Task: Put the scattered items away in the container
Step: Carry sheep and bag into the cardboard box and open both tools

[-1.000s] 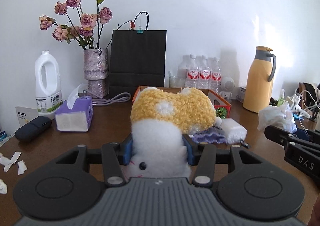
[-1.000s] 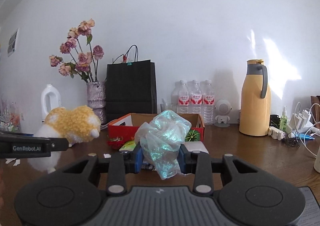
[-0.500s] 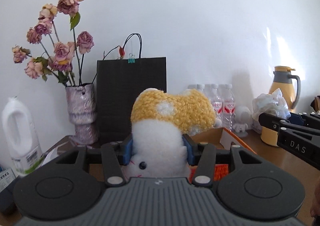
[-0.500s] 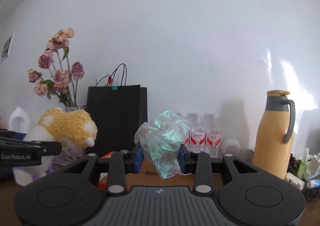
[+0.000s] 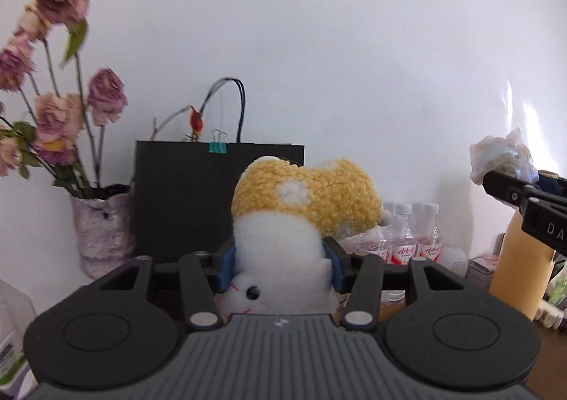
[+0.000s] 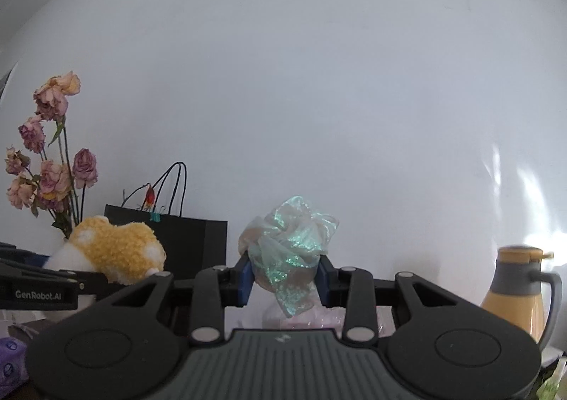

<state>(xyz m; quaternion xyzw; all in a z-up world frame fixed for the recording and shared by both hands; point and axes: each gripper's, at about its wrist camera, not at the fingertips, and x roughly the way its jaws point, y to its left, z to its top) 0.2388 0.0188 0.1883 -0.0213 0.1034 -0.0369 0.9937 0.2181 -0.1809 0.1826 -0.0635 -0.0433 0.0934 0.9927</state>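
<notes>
Black linkage arms, blue fingers (image 5: pixel 226 268), silver pivot screws, ribbed grey housing

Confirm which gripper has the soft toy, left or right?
The left gripper: its blue pads clamp the yellow-and-white plush toy. The right gripper is shut on a crumpled iridescent bag instead.

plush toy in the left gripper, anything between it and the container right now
Cannot tell: the container is out of both views. The left gripper holds the plush toy raised in front of the black paper bag, and nothing touches it.
</notes>
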